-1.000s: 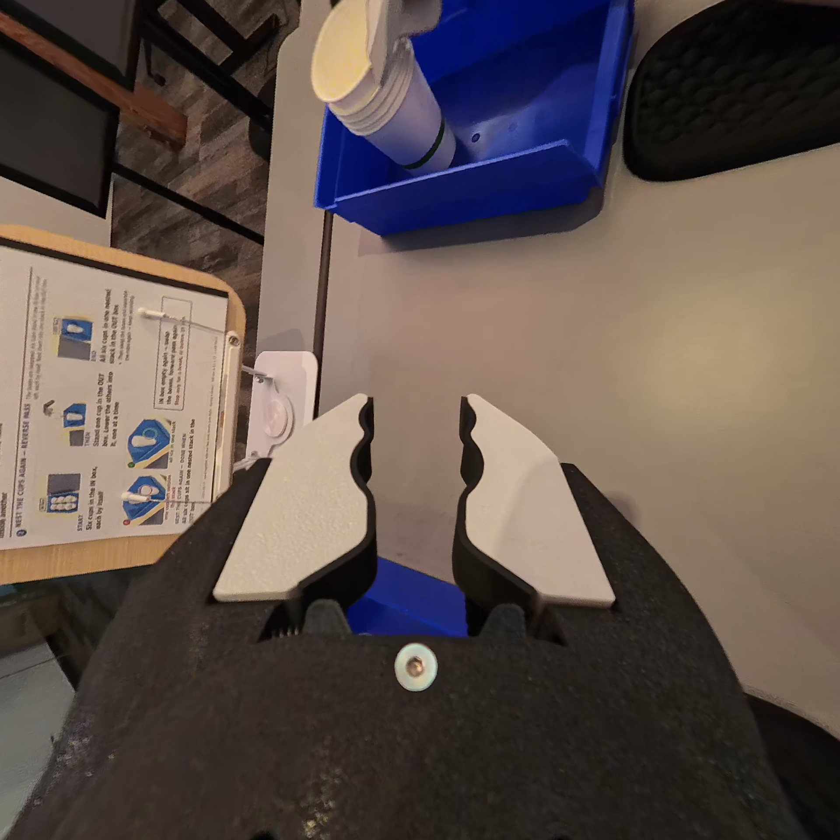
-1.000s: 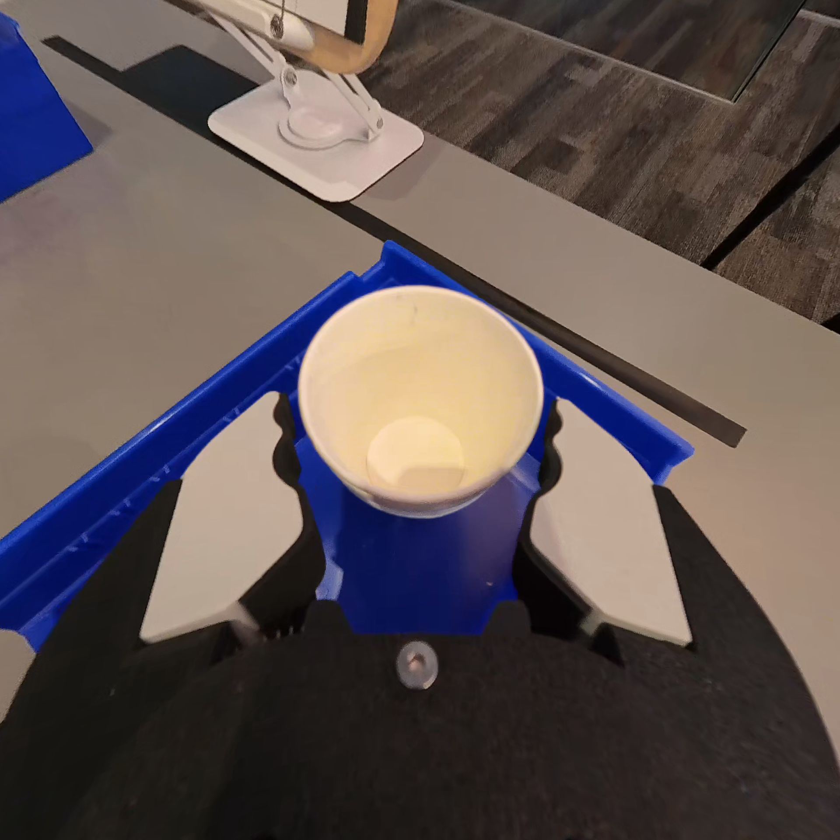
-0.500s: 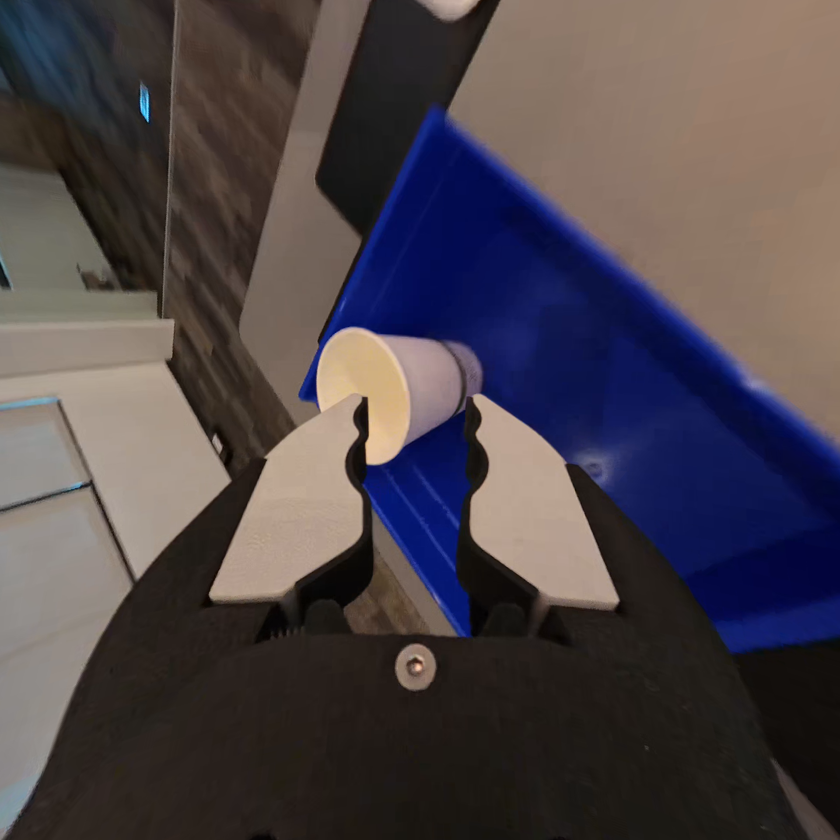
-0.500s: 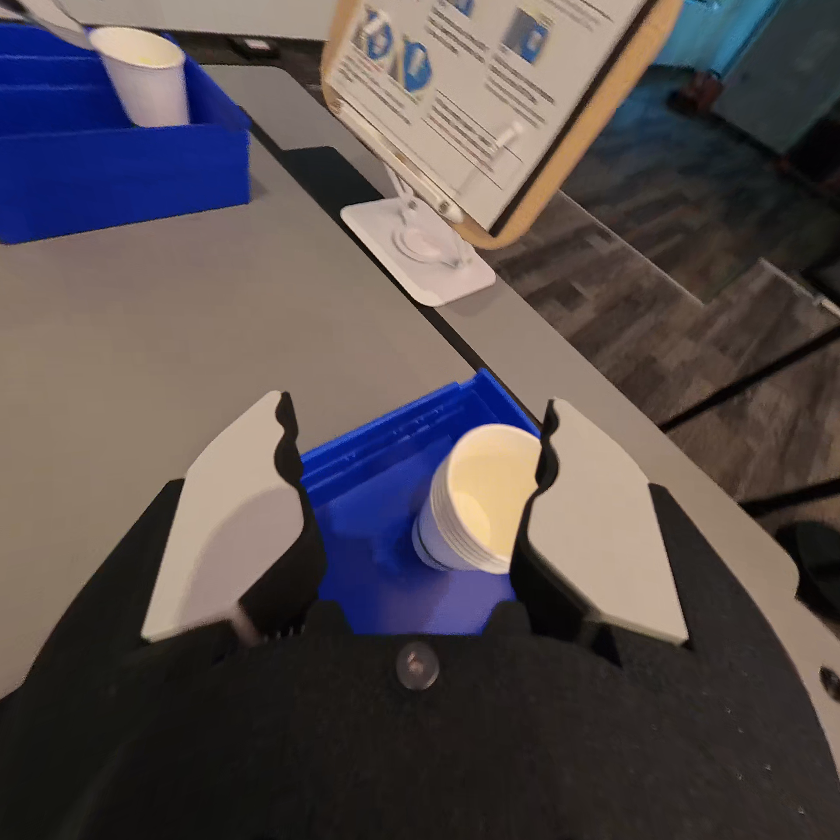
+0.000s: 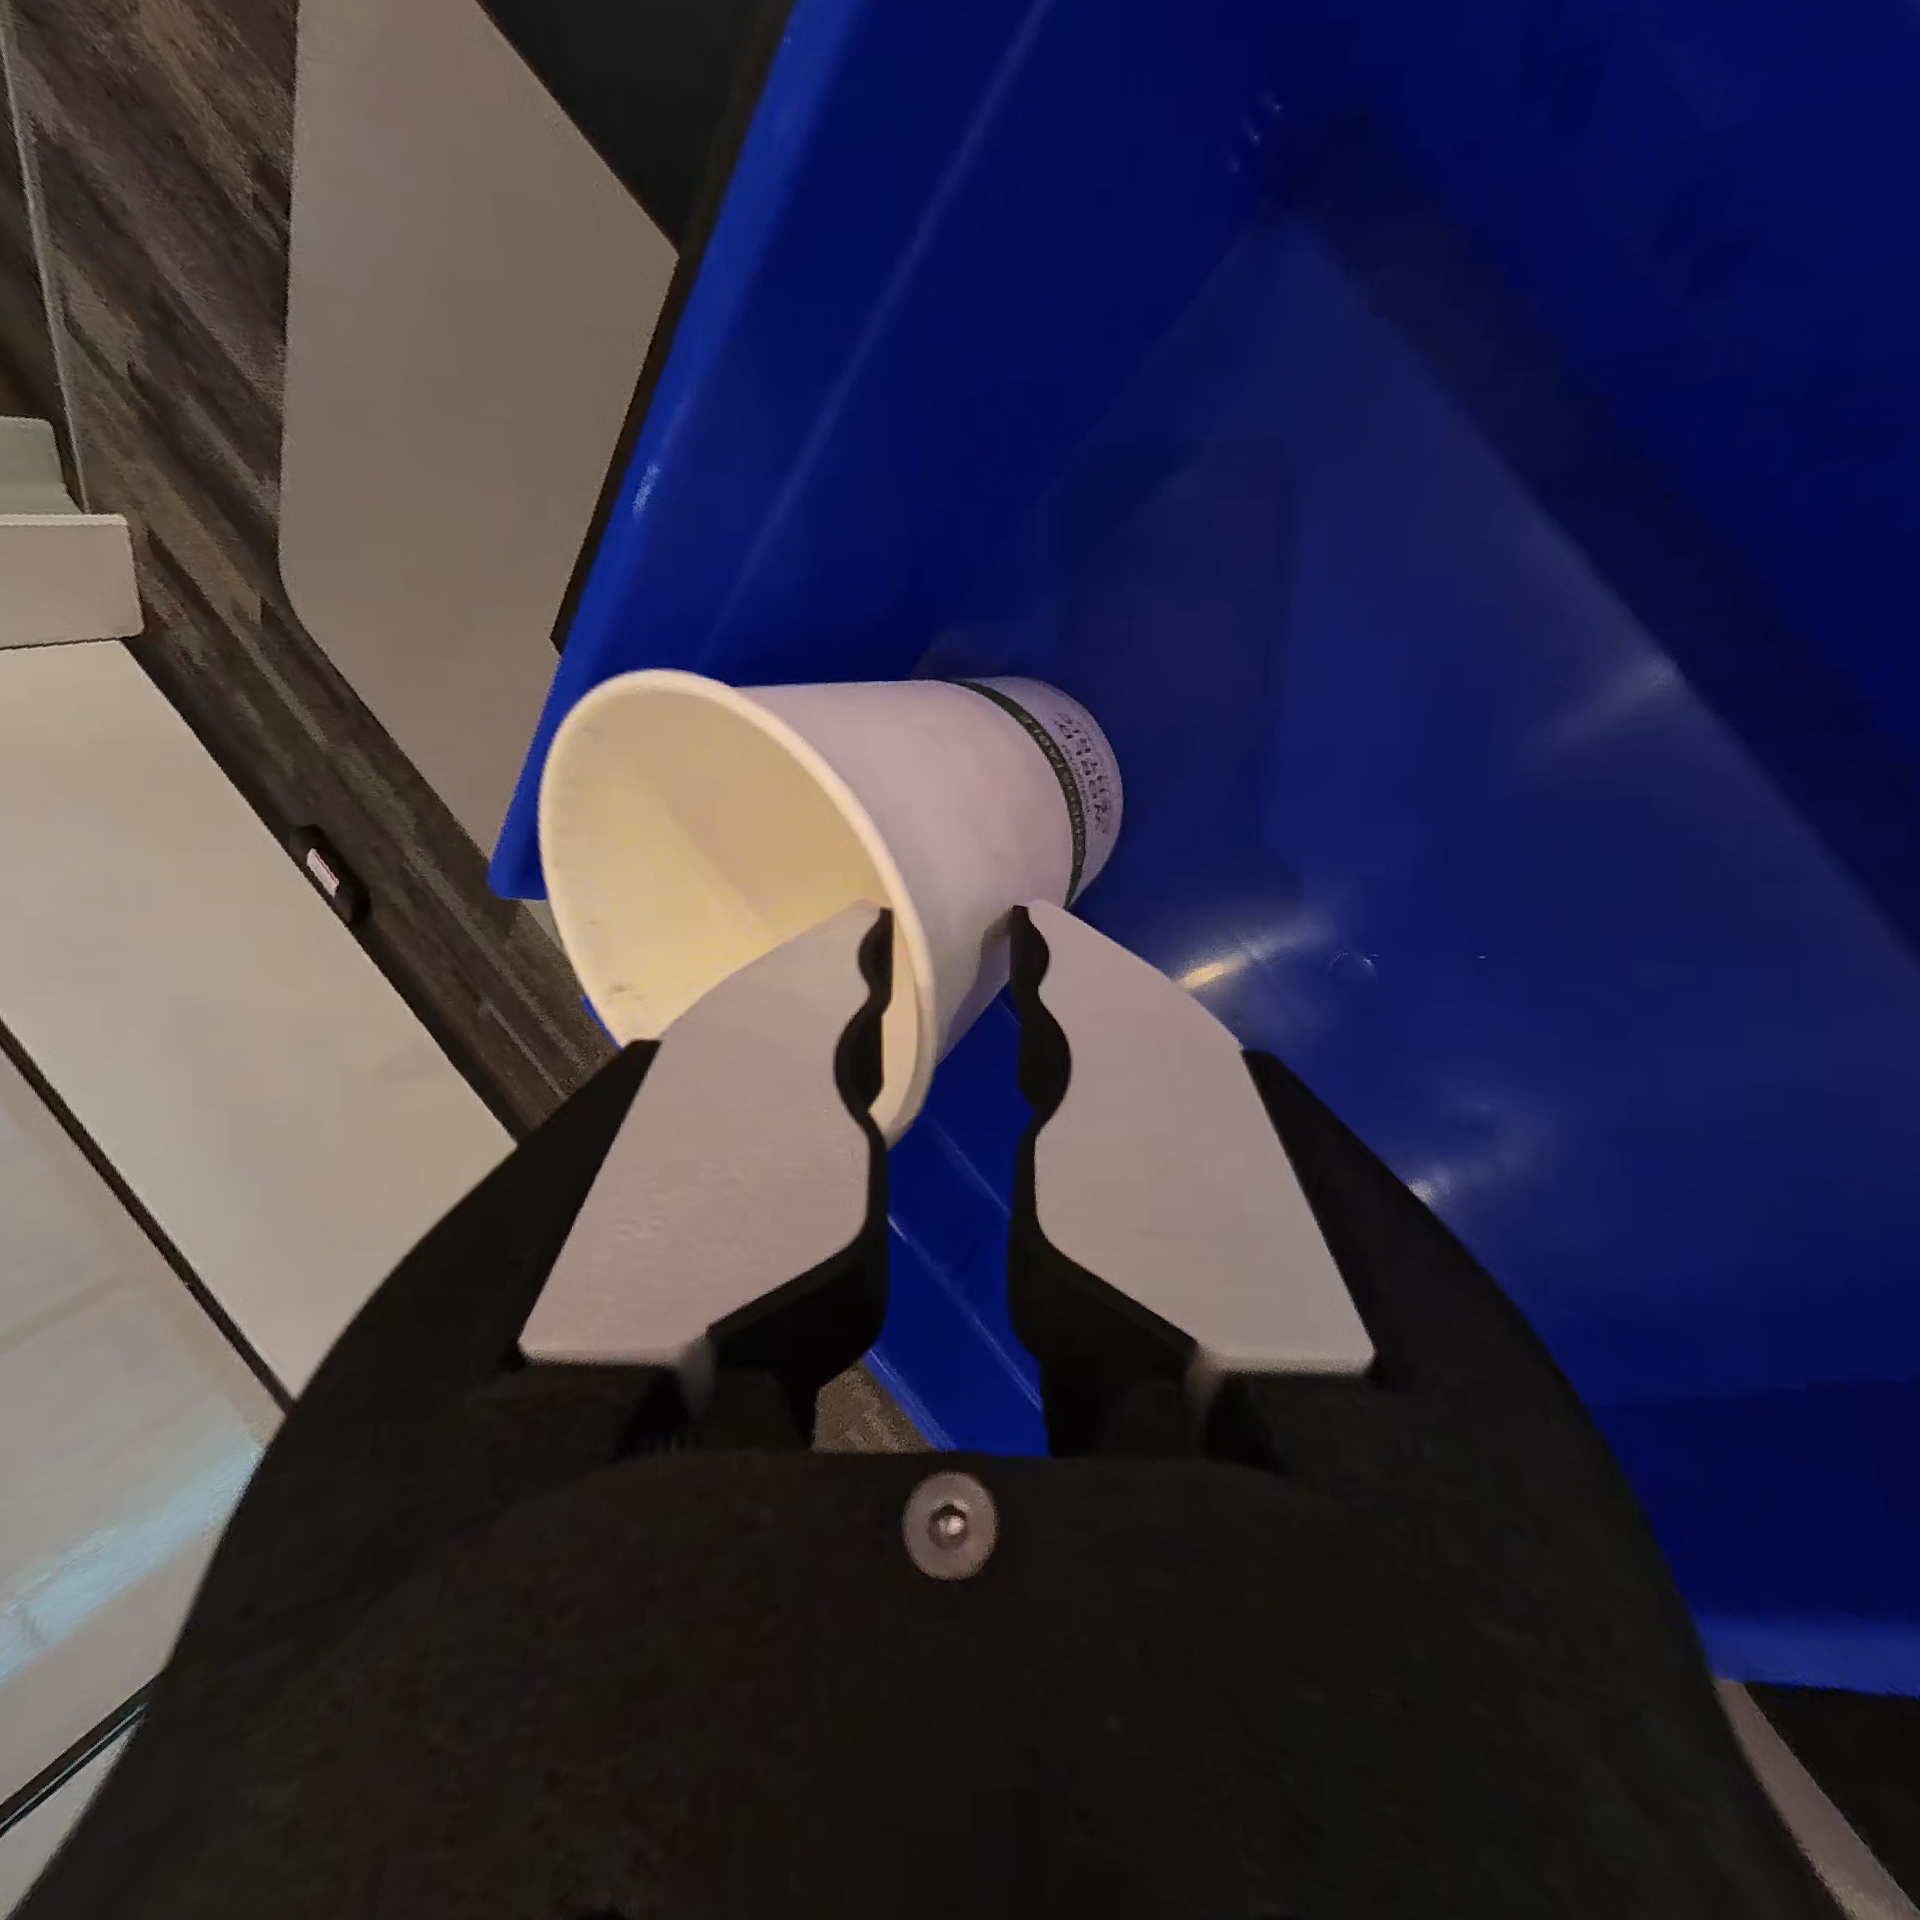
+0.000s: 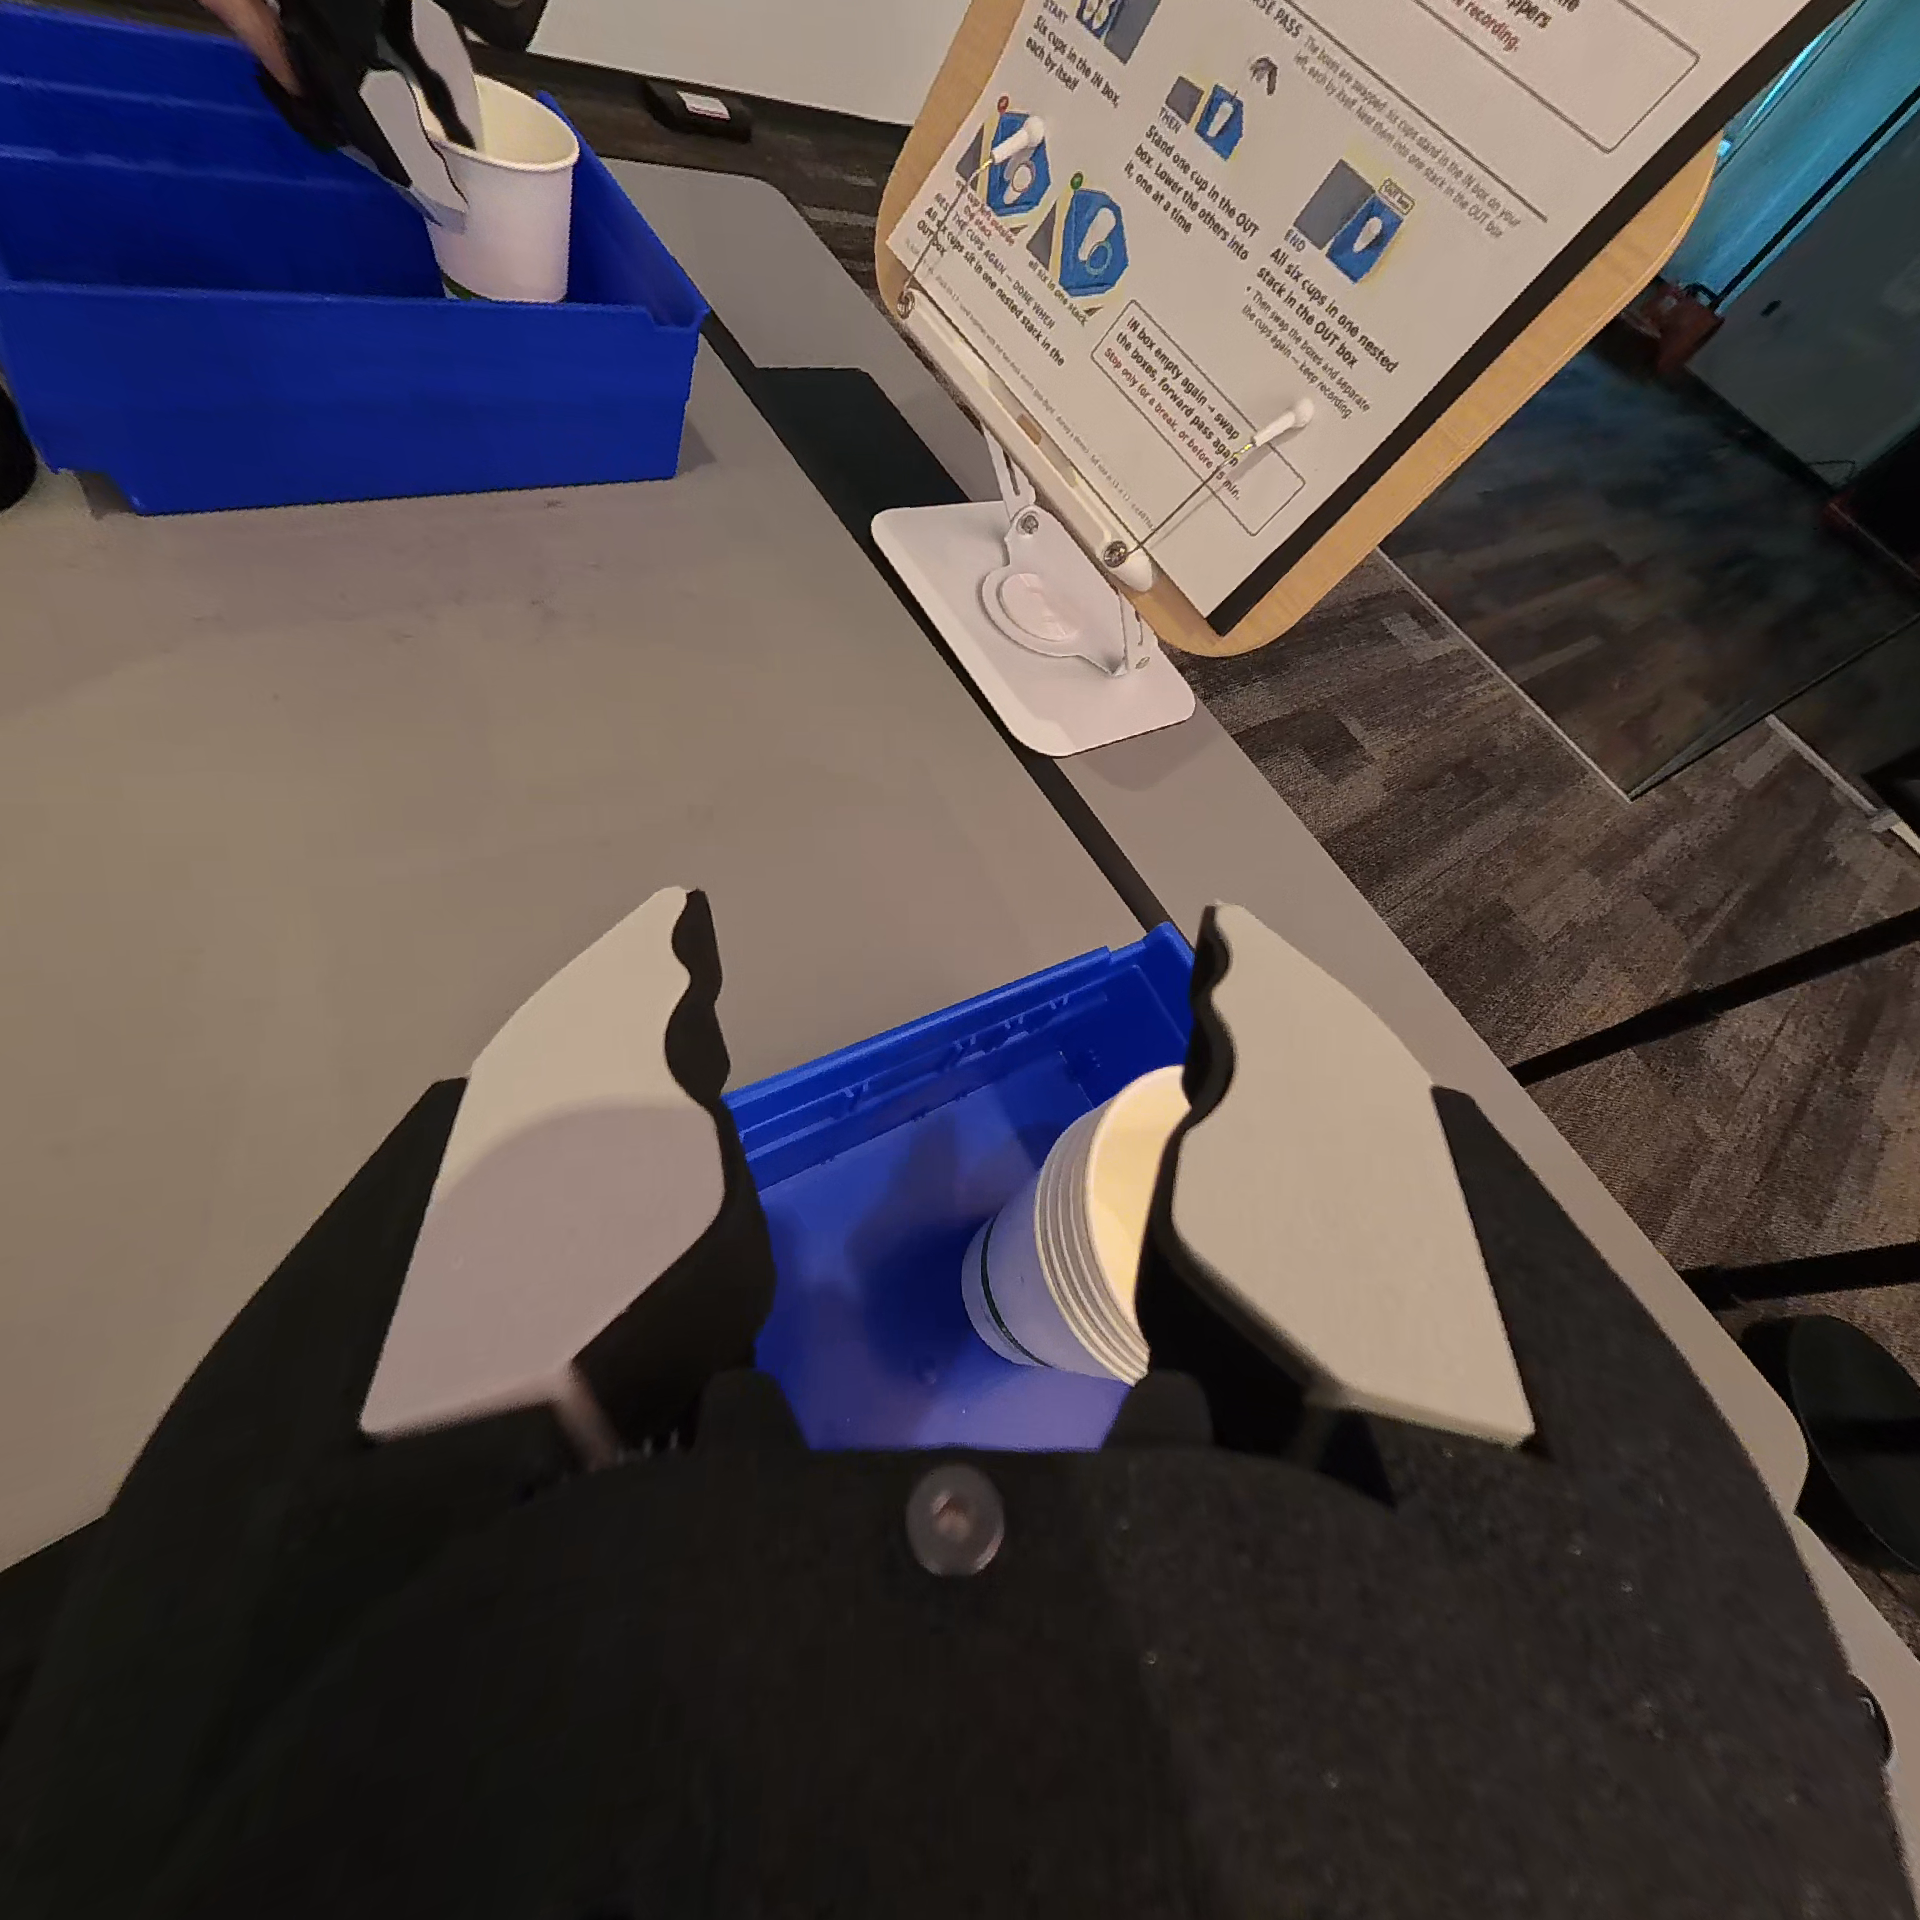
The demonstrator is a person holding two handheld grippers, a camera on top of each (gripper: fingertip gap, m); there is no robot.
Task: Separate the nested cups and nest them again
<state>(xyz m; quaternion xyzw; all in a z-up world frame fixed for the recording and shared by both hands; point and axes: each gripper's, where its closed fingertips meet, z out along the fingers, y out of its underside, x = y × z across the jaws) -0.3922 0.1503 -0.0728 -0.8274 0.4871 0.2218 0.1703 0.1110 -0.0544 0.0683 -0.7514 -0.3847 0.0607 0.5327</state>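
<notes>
Over in the left wrist view, the left gripper had its grey fingers pinched on the rim of a single white paper cup, one finger inside the mouth and one outside on the wall. That rim pinch makes sense to me, since it leaves the cup's base free to go down. The cup sat at the near corner of a blue plastic bin, base toward the bin's floor, so I'd guess it was being stood there on its own.

Right wrist view next: the right gripper was spread wide and held nothing, hovering above a second blue plastic bin on the grey tabletop. A nested stack of white paper cups leaned in that bin, below the gripper and tucked behind its right finger, not touched by it. Probably waiting for the next pull. A wood-edged instruction board on a white stand stood further back.
</notes>
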